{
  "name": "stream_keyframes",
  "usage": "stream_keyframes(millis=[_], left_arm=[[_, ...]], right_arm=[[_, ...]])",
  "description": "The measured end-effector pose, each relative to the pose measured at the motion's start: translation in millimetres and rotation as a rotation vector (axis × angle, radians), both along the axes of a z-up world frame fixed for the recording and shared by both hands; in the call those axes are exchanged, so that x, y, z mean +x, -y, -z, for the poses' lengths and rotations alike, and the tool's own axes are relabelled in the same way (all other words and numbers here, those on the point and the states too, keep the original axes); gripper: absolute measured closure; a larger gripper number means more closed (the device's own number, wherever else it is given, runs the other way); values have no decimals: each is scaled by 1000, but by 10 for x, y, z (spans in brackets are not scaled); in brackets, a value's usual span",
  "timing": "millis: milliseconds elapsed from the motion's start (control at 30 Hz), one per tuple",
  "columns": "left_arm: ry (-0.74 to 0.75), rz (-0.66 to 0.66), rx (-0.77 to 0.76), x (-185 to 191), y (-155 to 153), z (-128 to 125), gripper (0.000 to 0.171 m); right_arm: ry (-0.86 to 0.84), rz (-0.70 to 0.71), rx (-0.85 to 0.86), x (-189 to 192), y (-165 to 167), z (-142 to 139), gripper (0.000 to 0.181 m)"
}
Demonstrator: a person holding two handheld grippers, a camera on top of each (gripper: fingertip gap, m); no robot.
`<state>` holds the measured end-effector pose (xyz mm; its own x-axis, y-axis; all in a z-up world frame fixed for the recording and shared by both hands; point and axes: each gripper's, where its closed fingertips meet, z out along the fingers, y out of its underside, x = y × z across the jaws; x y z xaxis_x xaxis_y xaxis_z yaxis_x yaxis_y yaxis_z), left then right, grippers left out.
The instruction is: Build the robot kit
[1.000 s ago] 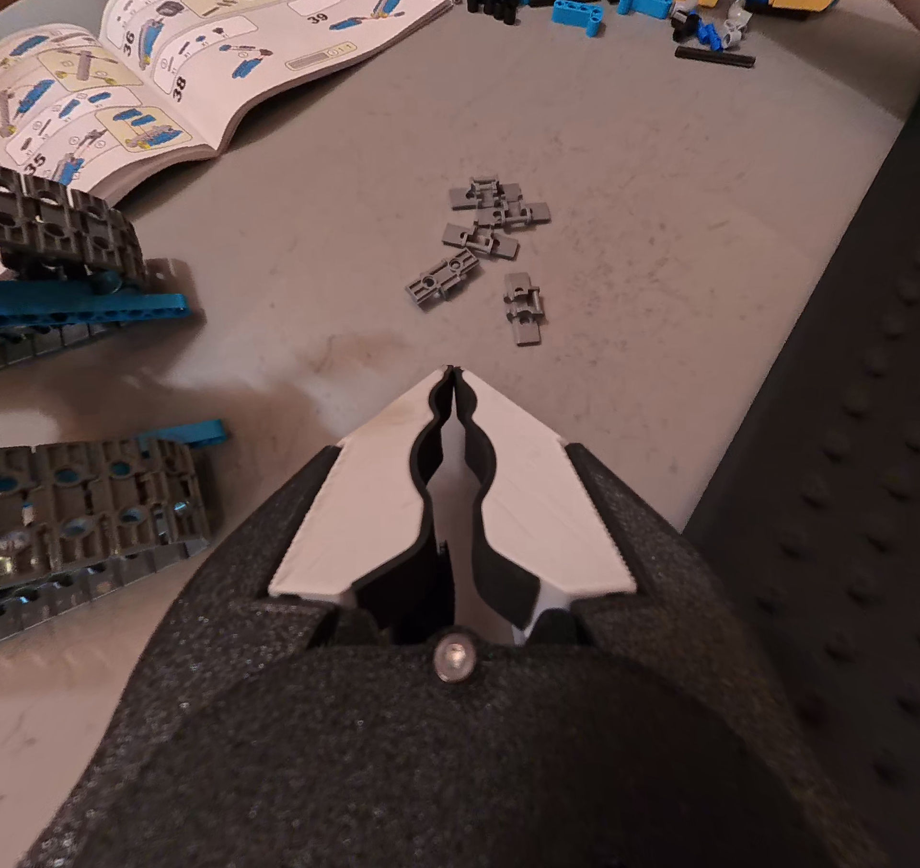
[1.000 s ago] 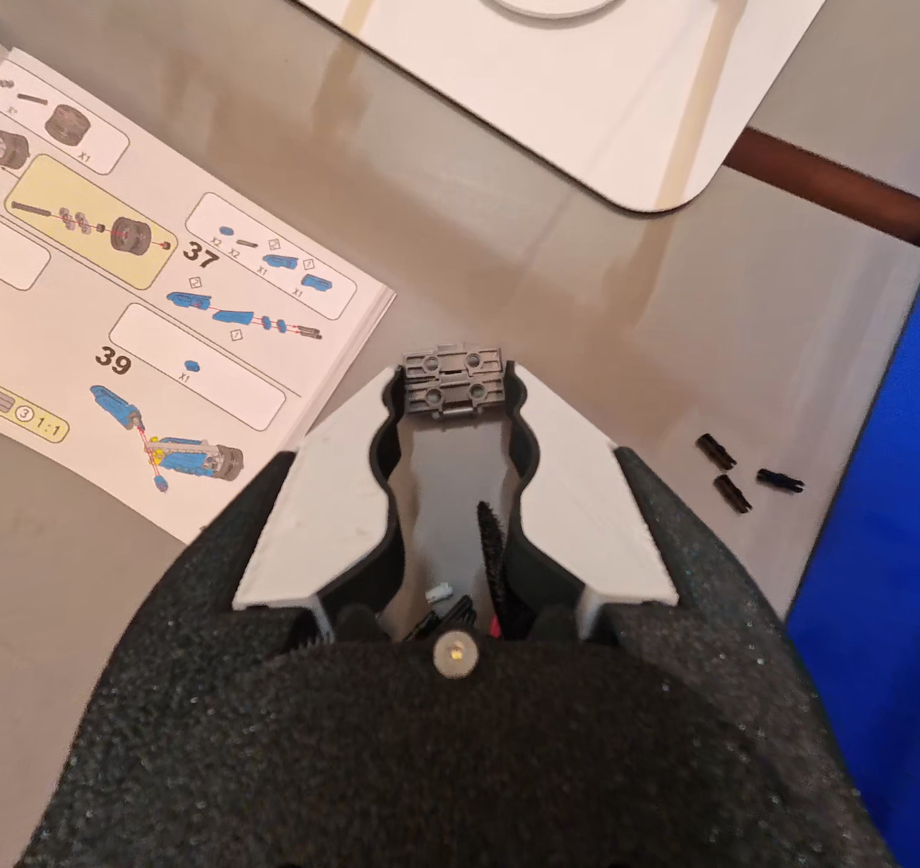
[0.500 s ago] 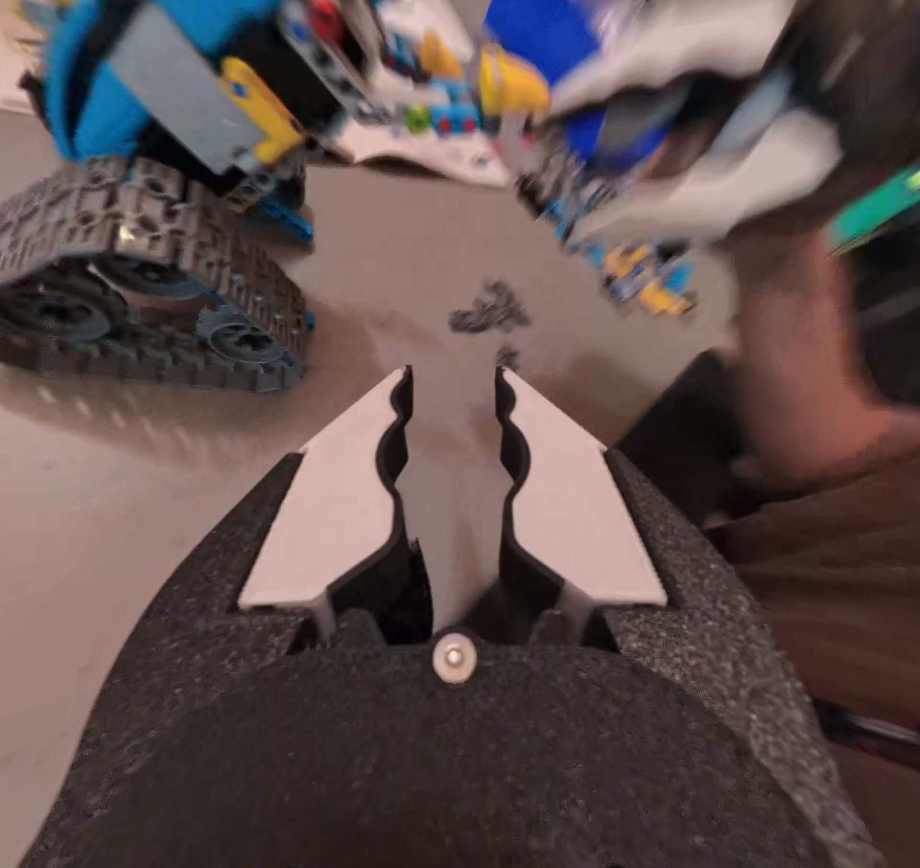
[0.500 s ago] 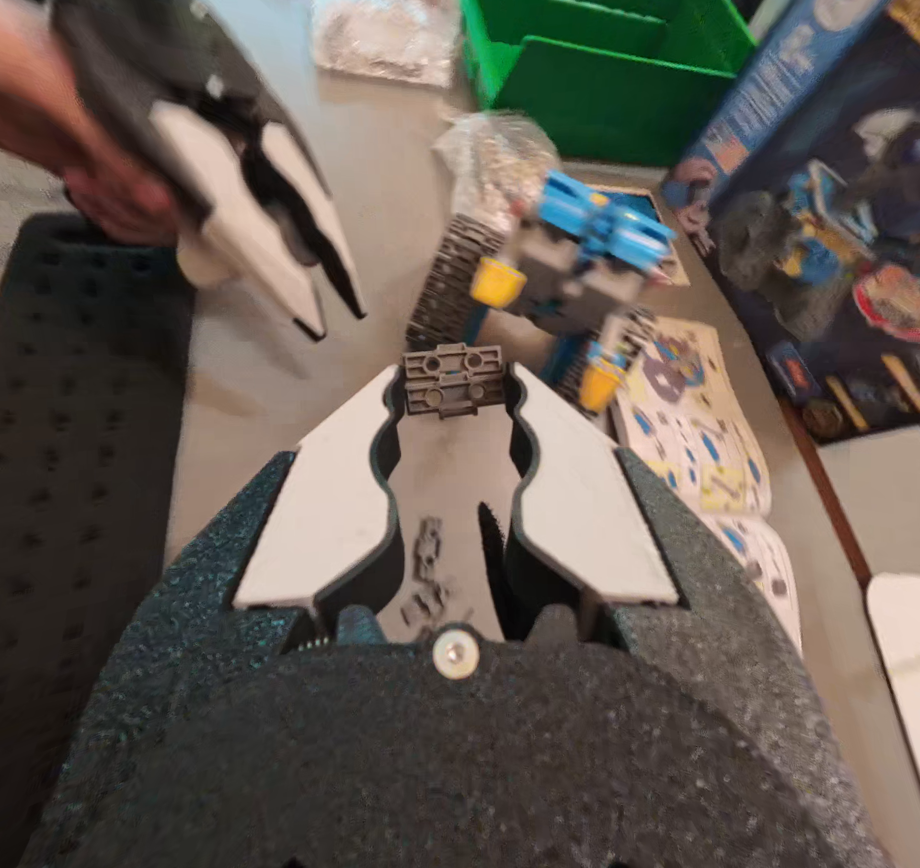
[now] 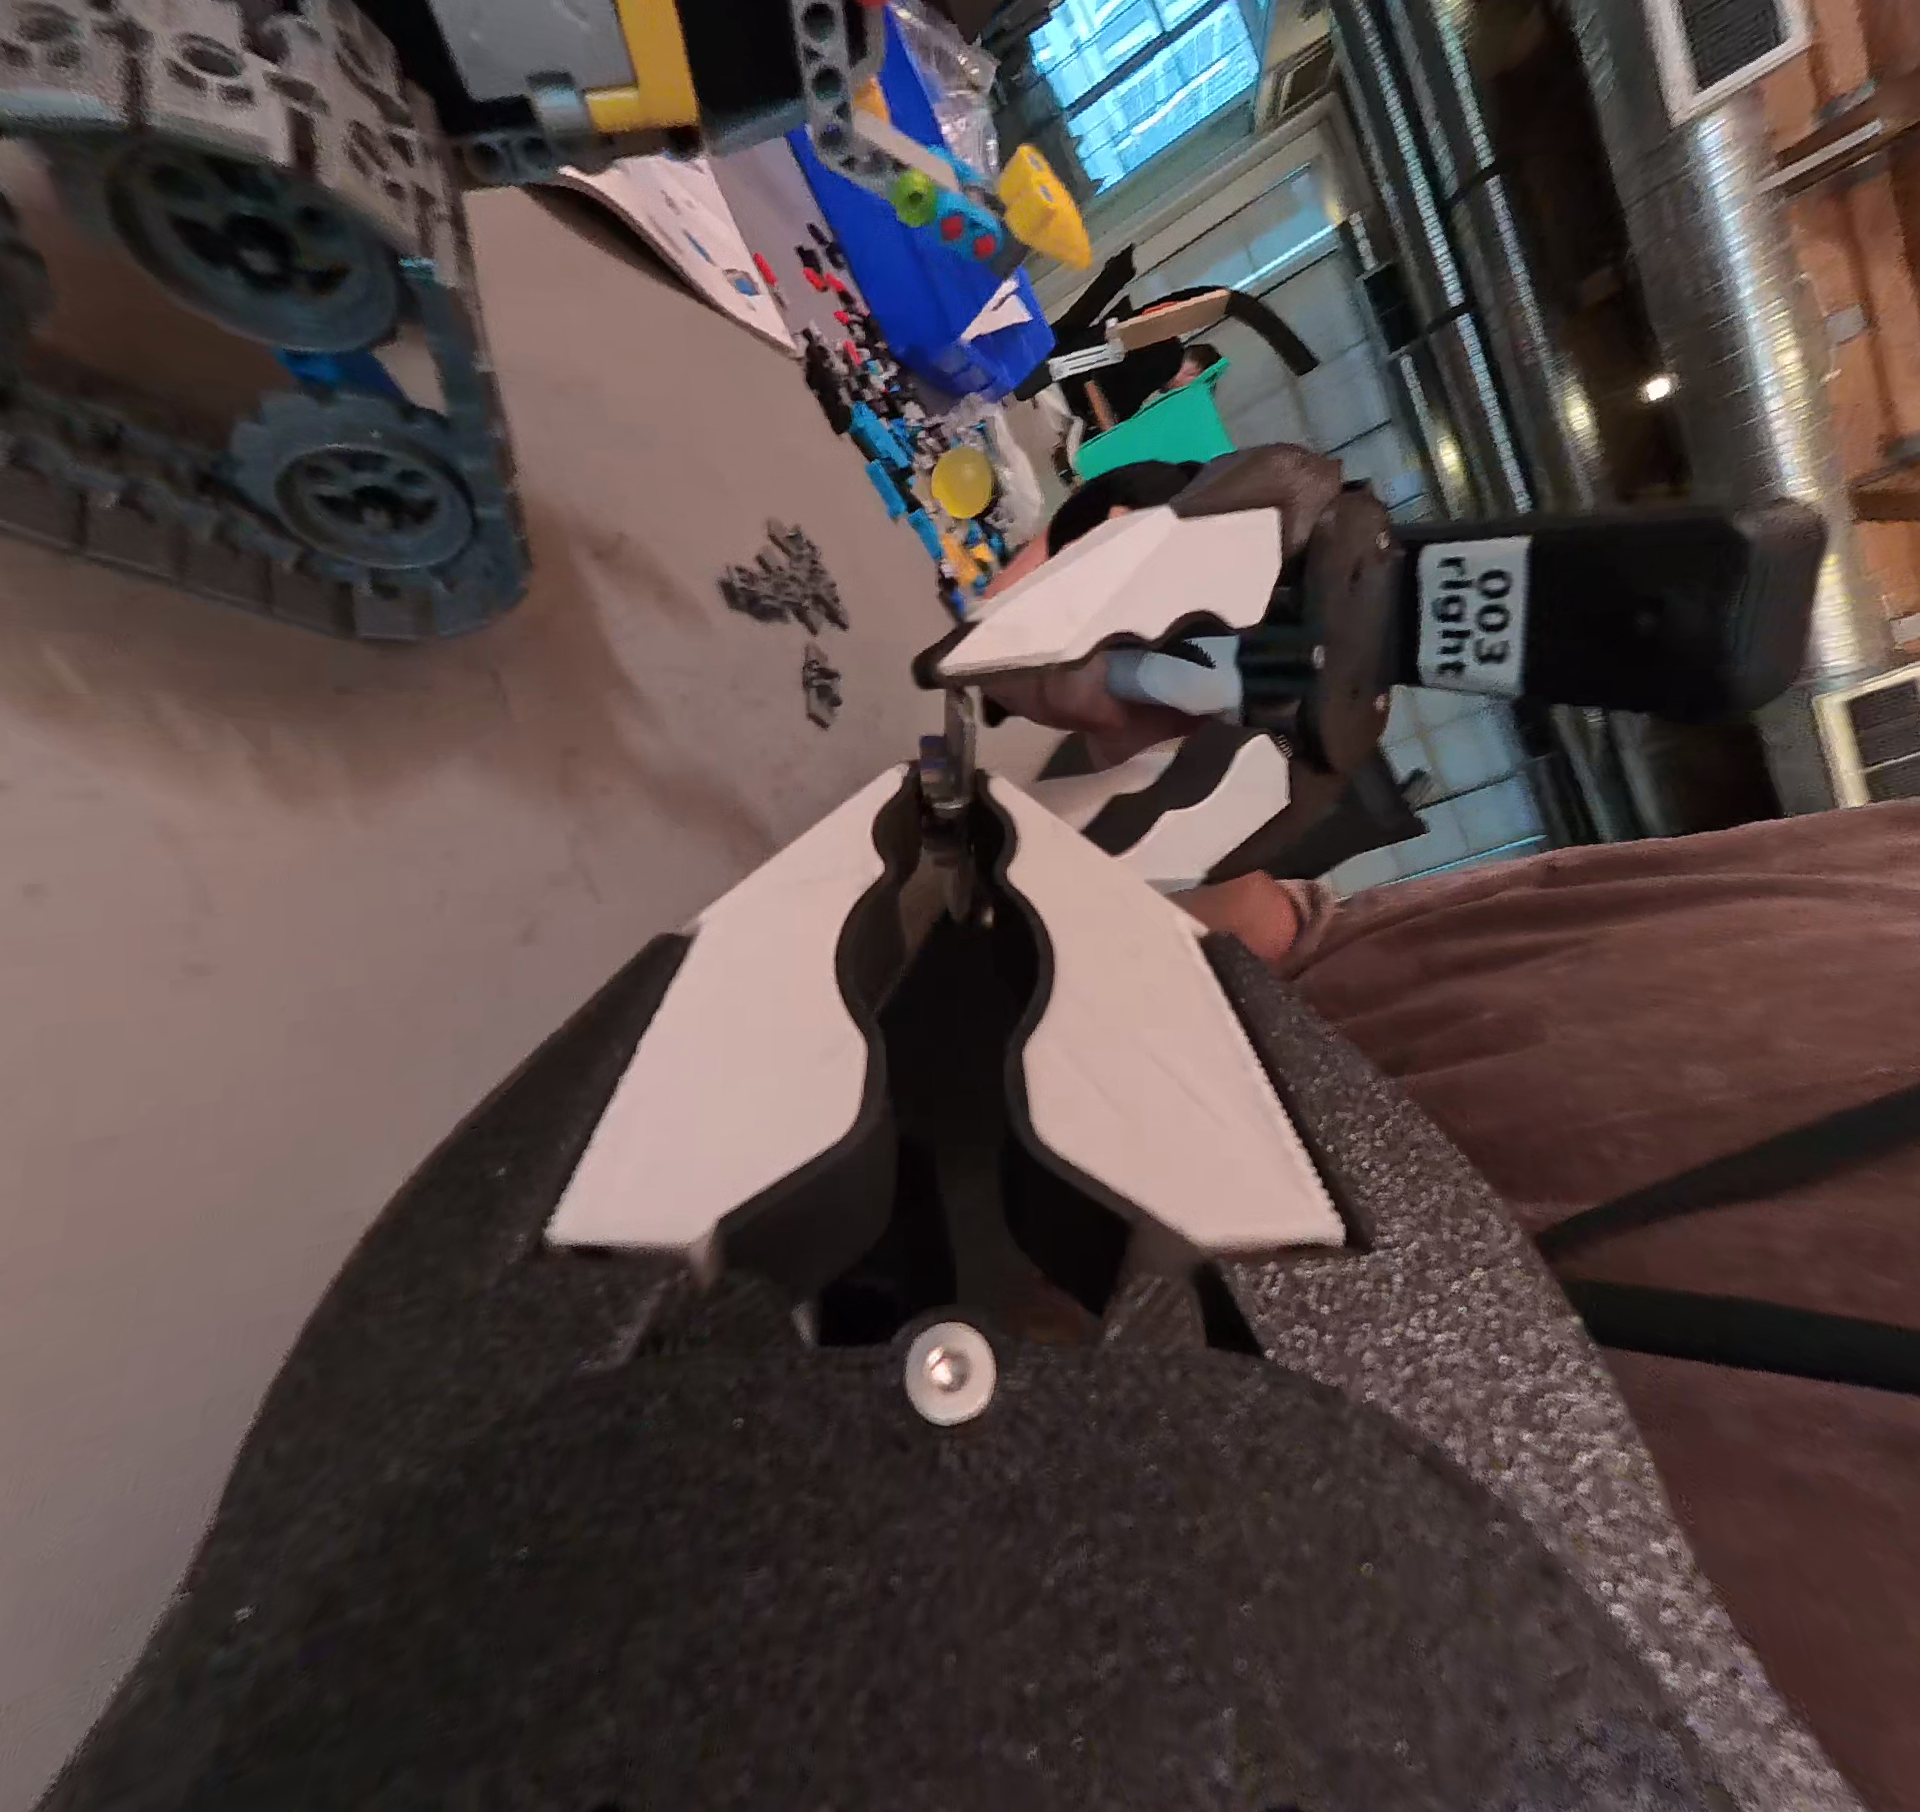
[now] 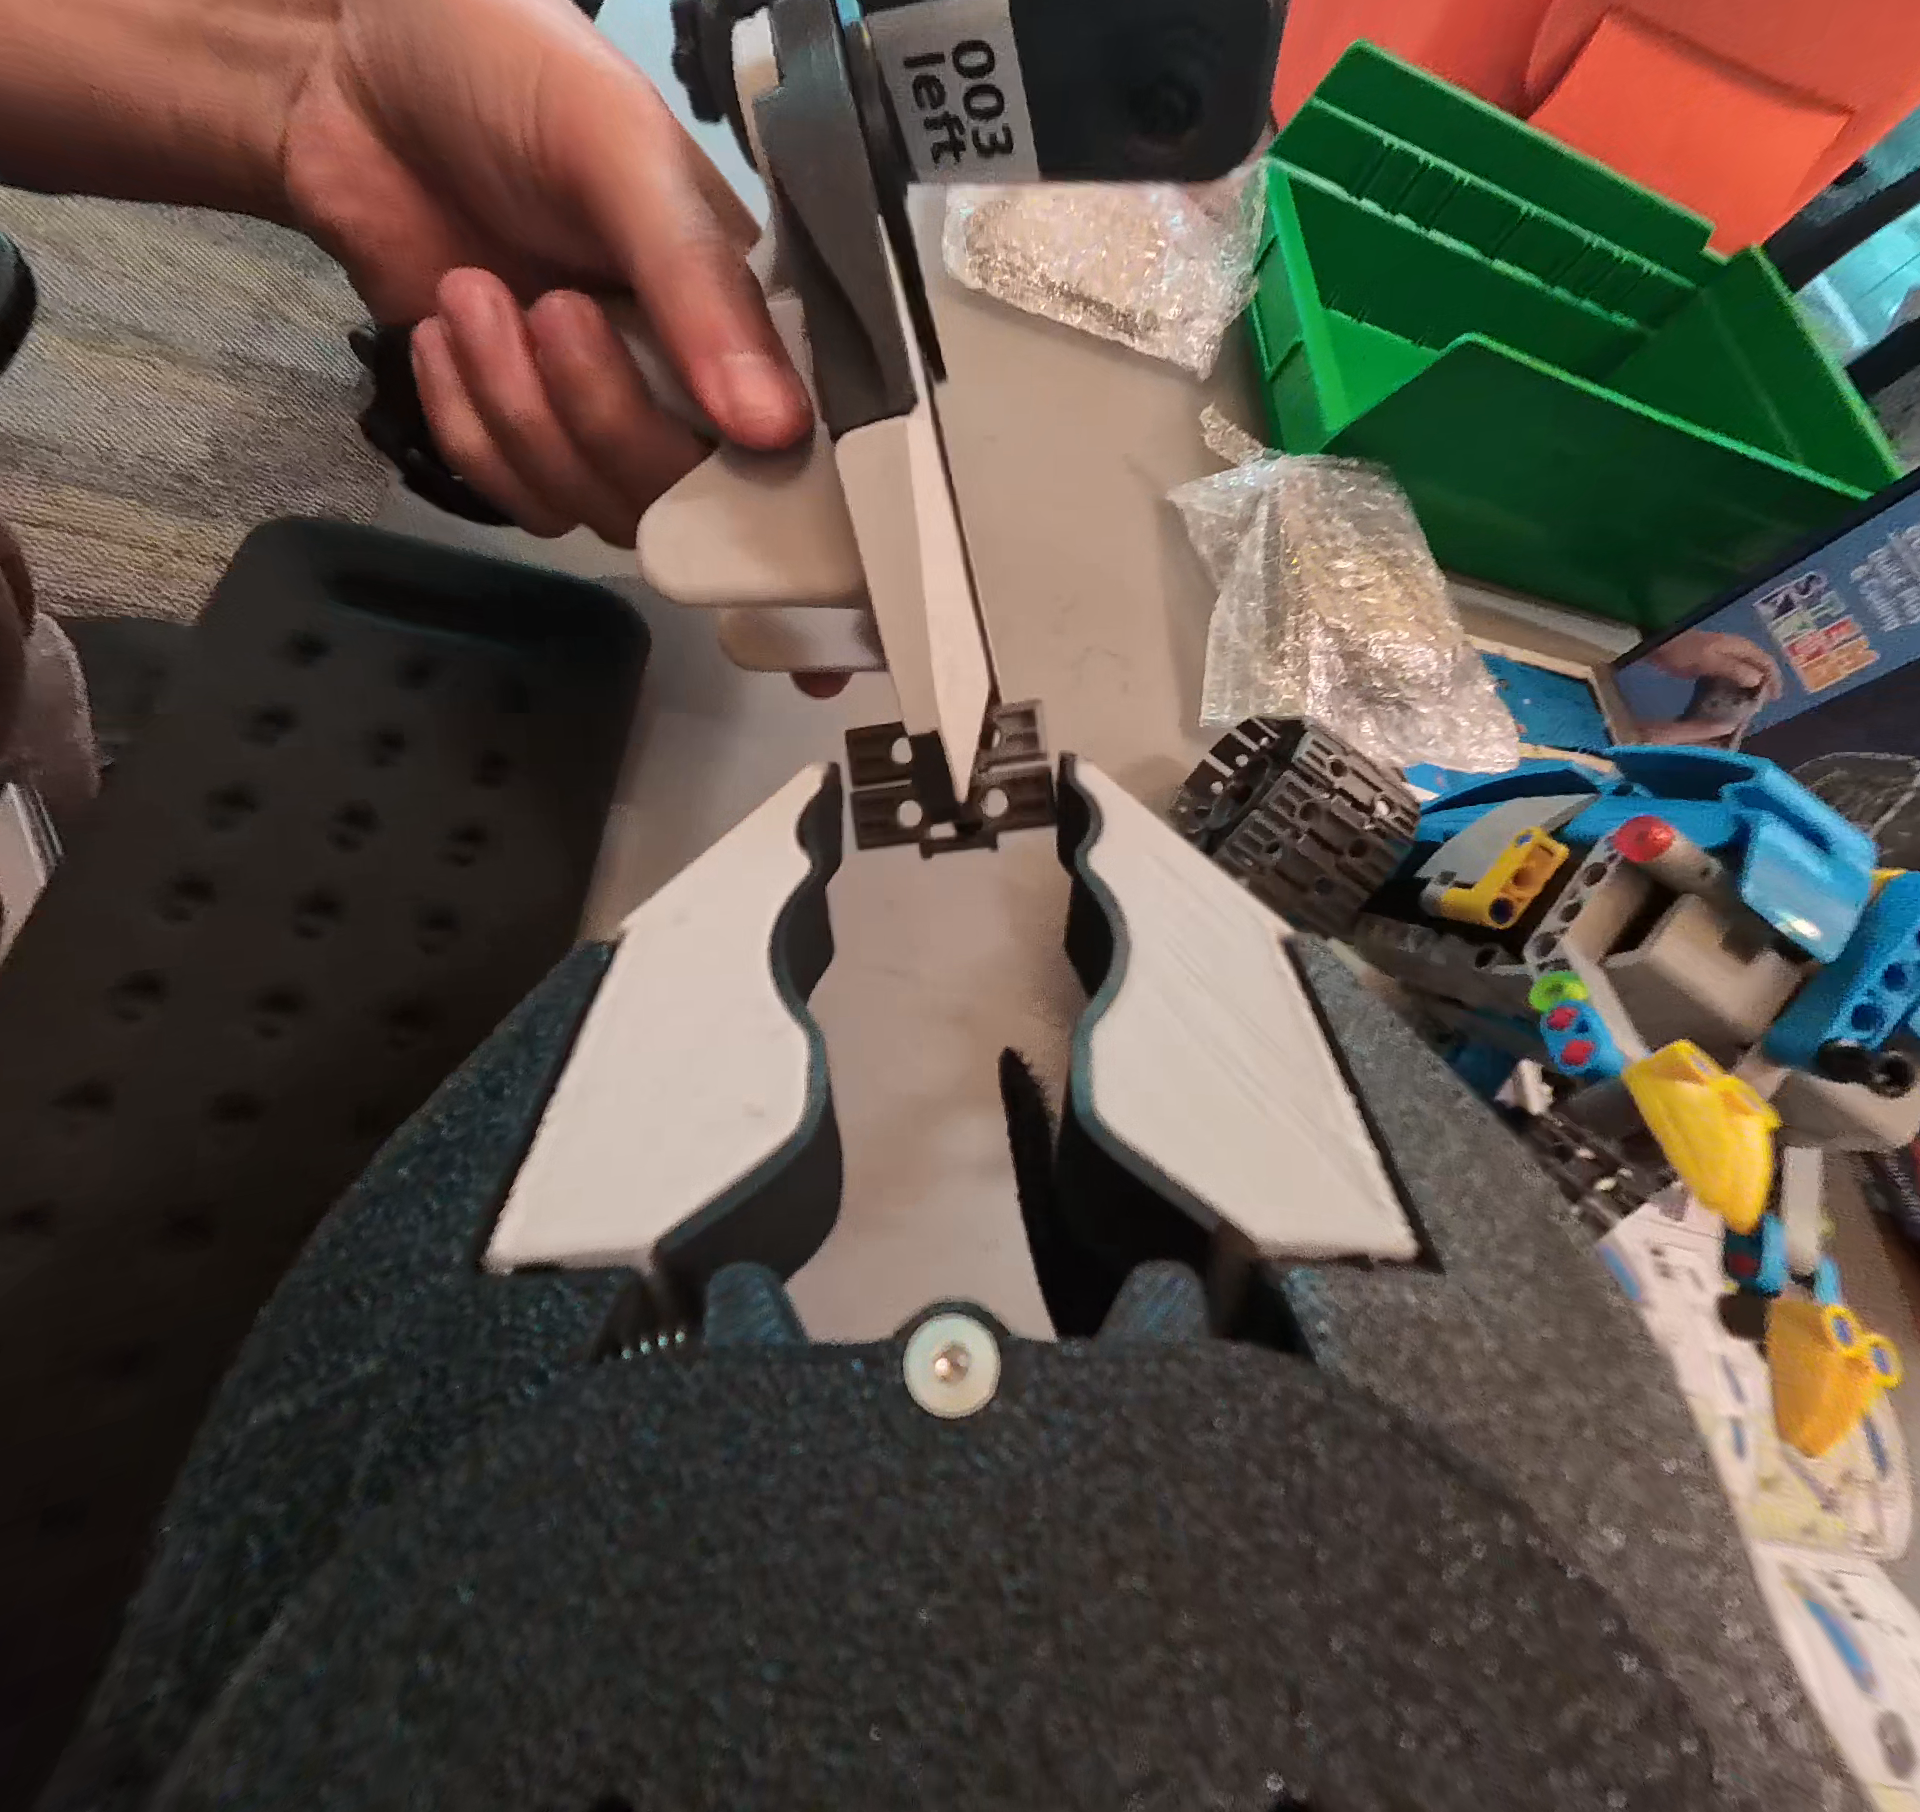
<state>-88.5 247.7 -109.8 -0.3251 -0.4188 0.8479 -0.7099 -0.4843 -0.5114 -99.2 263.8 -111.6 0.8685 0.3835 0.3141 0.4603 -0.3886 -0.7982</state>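
Observation:
My right gripper [image 6: 948,788] is shut on a short strip of grey track links [image 6: 894,808], held across its fingertips above the table. My left gripper [image 6: 961,770] comes down from above, held by a hand [image 6: 499,235], and its closed tips pinch the middle of the same strip. In the left wrist view my left gripper [image 5: 948,788] is shut on the links [image 5: 958,723], seen edge-on as a thin grey piece. The right gripper [image 5: 982,718] meets it from the right, a finger on each side of the strip.
A blue, grey and yellow tracked model [image 6: 1558,889] stands on the table and shows in the left wrist view [image 5: 260,308]. Several loose grey links [image 5: 784,583] lie beyond. Also here: an instruction booklet [image 6: 1829,1575], green bins [image 6: 1558,328], bubble-wrap bags [image 6: 1330,619], a black foam mat [image 6: 260,827]. The grippers are tip to tip, or close to it.
Both grippers rose from the table and swung to face each other. The left gripper opened, then shut on the links that the right gripper kept holding.

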Motion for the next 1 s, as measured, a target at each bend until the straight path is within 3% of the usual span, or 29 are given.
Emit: stream_keyframes(millis=[67, 100, 200, 233, 333, 400, 500, 567, 900, 1000], left_arm=[[-9, -46, 139, 5, -274, 122, 164], [-27, -103, 281, 20, -550, 241, 163], [-172, -304, 837, -62, -1792, 622, 163], [-221, -352, 946, -114, -2154, 661, 163], [-301, -427, 974, -132, -2713, 669, 163], [-323, -438, 909, -78, -2812, 698, 163], [-321, -362, 626, 38, -2633, 724, 163], [-315, -335, 550, 86, -2609, 749, 163], [-399, -281, 707, 54, -2698, 931, 159], [-410, -299, 753, 17, -2741, 896, 138]], right_arm=[[-41, 12, -18, -6, 49, 9, 132], [-59, 27, -26, 19, 97, 11, 130], [-93, 106, -52, 231, 336, 67, 131], [-104, 144, -63, 337, 436, 106, 133], [-137, 261, -108, 665, 756, 258, 131], [-166, 328, -141, 835, 955, 343, 125], [-211, 402, -163, 999, 1210, 403, 116], [-240, 431, -165, 1054, 1354, 421, 116], [-272, 487, -234, 1117, 1722, 681, 118], [-282, 487, -244, 1086, 1730, 726, 117]])
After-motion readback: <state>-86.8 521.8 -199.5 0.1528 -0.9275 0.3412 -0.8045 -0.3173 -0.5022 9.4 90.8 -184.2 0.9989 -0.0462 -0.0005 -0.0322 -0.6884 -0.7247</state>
